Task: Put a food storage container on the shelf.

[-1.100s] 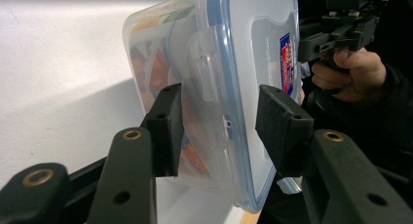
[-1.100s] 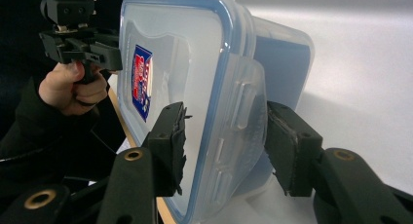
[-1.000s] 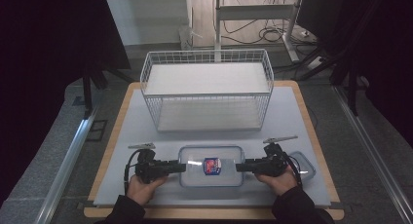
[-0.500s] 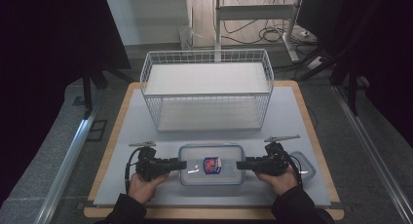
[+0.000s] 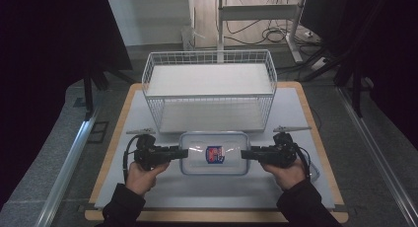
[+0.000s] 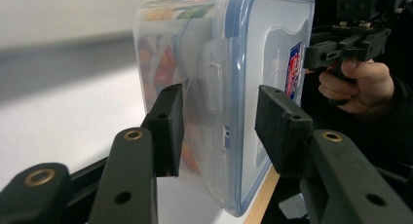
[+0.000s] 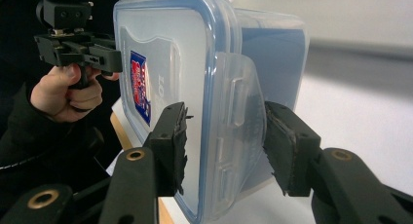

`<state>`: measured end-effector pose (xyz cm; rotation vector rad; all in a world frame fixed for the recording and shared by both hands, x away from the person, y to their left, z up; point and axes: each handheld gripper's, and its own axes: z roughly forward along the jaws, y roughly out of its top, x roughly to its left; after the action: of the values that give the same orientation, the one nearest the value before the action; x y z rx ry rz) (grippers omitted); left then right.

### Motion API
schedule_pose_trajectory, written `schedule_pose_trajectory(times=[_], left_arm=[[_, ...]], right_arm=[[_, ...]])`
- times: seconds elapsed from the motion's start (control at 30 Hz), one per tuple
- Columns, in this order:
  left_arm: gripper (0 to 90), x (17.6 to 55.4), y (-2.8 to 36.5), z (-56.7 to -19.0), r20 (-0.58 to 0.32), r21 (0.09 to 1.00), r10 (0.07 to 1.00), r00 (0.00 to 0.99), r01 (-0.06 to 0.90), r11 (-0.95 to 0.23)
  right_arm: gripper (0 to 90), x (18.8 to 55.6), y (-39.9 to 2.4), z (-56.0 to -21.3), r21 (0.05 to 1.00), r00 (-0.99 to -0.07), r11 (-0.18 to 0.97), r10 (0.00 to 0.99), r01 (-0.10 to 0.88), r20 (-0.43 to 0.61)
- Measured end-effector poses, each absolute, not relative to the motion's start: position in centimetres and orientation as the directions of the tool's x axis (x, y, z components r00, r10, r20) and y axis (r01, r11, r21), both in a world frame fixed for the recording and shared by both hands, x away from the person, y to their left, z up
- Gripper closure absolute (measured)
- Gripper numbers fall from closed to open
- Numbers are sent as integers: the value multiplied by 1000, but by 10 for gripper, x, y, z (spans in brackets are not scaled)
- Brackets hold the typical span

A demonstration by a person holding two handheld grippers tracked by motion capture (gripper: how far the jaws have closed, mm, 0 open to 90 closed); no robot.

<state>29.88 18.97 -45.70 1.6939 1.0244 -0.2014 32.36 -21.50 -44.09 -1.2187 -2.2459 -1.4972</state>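
Observation:
A clear plastic food box (image 5: pixel 213 153) with a blue-rimmed lid and a red-and-blue label hangs level just above the white mat, in front of the wire basket. My left gripper (image 5: pixel 183 152) is shut on its left end and my right gripper (image 5: pixel 245 154) on its right end. In the left gripper view the pads (image 6: pixel 168 121) press the box (image 6: pixel 243 63) at its side clasp; colourful contents show through the wall. In the right gripper view my right gripper (image 7: pixel 224 146) clamps lid and base of the box (image 7: pixel 170 63); its jaws have just been closing on that end.
A white wire basket (image 5: pixel 207 53) with a white floor stands at the back of the mat (image 5: pixel 296 113), on a wooden board. A small clear plastic piece (image 5: pixel 313 171) lies under my right hand. Dark stands and cables lie beyond the table.
Both hands have risen and the box has come up off the mat with them, showing closer to the basket. The right jaws have narrowed onto the box's end.

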Motion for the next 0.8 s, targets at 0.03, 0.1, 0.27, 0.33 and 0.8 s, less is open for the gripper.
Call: schedule_pose_trajectory(times=[0.03, 0.1, 0.27, 0.33, 0.8], left_arm=[[544, 301, 191, -453, -583, 712, 525, 620, 701, -38], [544, 302, 191, -447, -581, 716, 526, 621, 697, -33], [541, 308, 196, -432, -573, 731, 524, 630, 682, -21], [539, 310, 198, -426, -569, 735, 526, 632, 678, -18], [536, 330, 205, -384, -548, 760, 533, 645, 650, -5]], right_arm=[[524, 325, -215, -438, 691, -651, 155, 527, 706, 547], [524, 328, -214, -431, 699, -657, 154, 524, 699, 542], [531, 334, -211, -416, 716, -674, 154, 514, 681, 531], [533, 336, -209, -408, 725, -682, 154, 512, 671, 522], [534, 358, -200, -366, 762, -710, 148, 504, 631, 491]])
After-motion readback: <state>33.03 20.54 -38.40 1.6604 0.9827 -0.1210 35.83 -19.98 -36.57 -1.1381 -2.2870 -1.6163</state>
